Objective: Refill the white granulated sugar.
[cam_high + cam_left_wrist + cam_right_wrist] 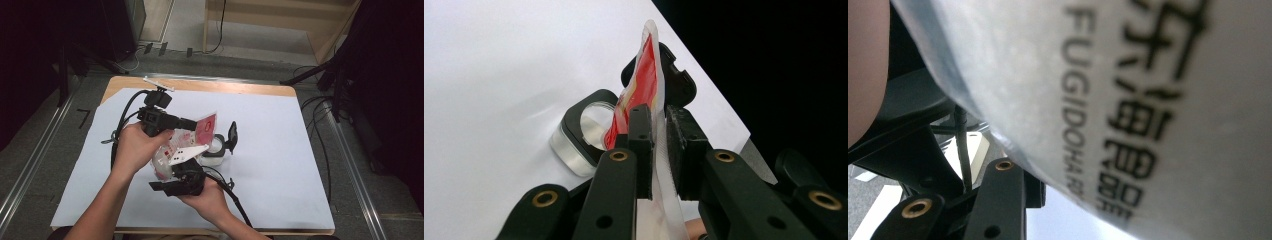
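Note:
A red-and-white plastic bag (175,145) hangs in the air between my two grippers, above the middle of the table. My left gripper (196,125) reaches in from the left and is shut on the bag's top edge. In the left gripper view both pads (640,145) pinch the flat seam of the bag (644,85). My right gripper (172,170) comes from below and is shut on the bag's lower, bulging part. In the right gripper view the printed white bag (1128,100) lies very close and hides one jaw; the other finger (998,197) rests against it.
A small clear container (216,149) with its black flip lid (232,134) open stands on the white sheet (280,150) just right of the bag. It also sits beyond the jaws in the left gripper view as the container (579,145). Cables trail from both grippers.

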Tool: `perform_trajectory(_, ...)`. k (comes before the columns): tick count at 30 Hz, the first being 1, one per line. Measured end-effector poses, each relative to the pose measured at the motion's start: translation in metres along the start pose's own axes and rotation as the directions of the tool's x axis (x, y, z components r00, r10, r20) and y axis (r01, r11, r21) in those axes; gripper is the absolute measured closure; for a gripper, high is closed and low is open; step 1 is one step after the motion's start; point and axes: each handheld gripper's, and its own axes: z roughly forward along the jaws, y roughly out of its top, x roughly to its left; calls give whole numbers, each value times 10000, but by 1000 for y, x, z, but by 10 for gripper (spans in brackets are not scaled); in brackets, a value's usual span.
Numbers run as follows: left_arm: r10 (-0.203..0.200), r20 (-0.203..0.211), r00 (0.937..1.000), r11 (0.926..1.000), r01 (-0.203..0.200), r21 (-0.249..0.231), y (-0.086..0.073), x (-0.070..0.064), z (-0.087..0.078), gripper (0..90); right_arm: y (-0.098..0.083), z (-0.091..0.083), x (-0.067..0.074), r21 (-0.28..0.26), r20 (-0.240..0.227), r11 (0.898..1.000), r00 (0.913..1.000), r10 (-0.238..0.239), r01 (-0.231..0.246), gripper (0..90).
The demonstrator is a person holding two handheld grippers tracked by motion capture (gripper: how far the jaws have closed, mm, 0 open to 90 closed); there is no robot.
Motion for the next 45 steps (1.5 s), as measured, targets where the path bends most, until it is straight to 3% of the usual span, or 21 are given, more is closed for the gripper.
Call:
perform_trajectory(20,-5,-132,9999,10000,4,-40,-1,-6,2,821,-1,-1,0,23,15,10000,10000,-21,21,634)
perform_trajectory(28,204,-279,9994,9998,-201,90,-2,-11,1,821,-2,-1,2,-21,-84,10000,10000,27,-27,634)
perform_trajectory(45,127,-345,9993,9997,-133,-187,-6,-10,-6,818,2,3,3,29,-165,9997,9996,-221,222,635)
